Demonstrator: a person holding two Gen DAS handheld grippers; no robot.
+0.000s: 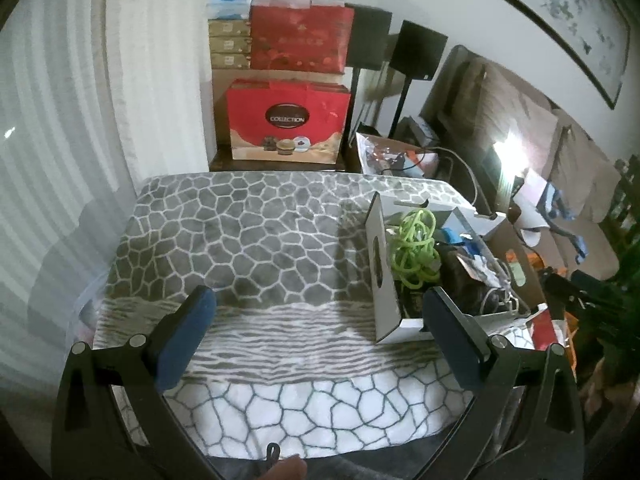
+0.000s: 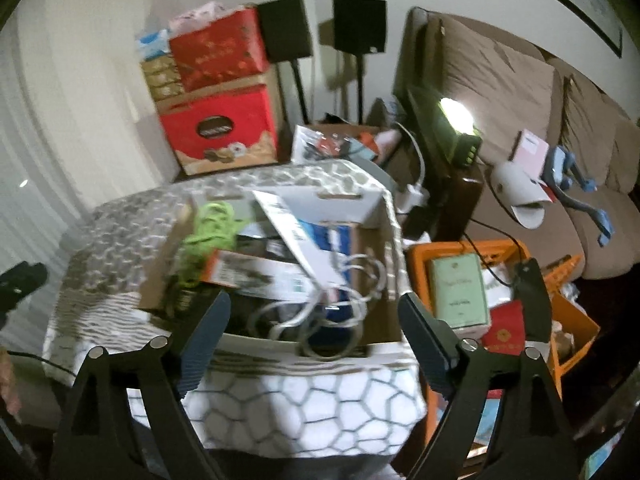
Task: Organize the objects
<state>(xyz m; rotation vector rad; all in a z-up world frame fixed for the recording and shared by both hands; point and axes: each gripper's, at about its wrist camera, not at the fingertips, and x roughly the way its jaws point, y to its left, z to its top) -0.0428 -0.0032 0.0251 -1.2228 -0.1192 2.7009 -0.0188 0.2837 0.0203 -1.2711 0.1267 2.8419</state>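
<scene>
A white cardboard box (image 1: 385, 276) full of clutter stands at the right of a grey-and-white patterned blanket (image 1: 248, 232). In it lie a tangled green cord (image 1: 414, 252), white cables (image 2: 340, 300), and small packages (image 2: 256, 272). The box also shows in the right wrist view (image 2: 372, 316). My left gripper (image 1: 320, 312) is open and empty above the blanket, its right finger near the box's front corner. My right gripper (image 2: 314, 312) is open and empty just before the box's near wall.
Red gift boxes (image 1: 286, 120) are stacked behind the blanket-covered surface. An orange crate (image 2: 576, 320) with a green box (image 2: 460, 288) stands right of it. A brown sofa (image 2: 520, 92) with items, two black speakers (image 2: 360, 26) and a lamp (image 2: 456, 114) are behind.
</scene>
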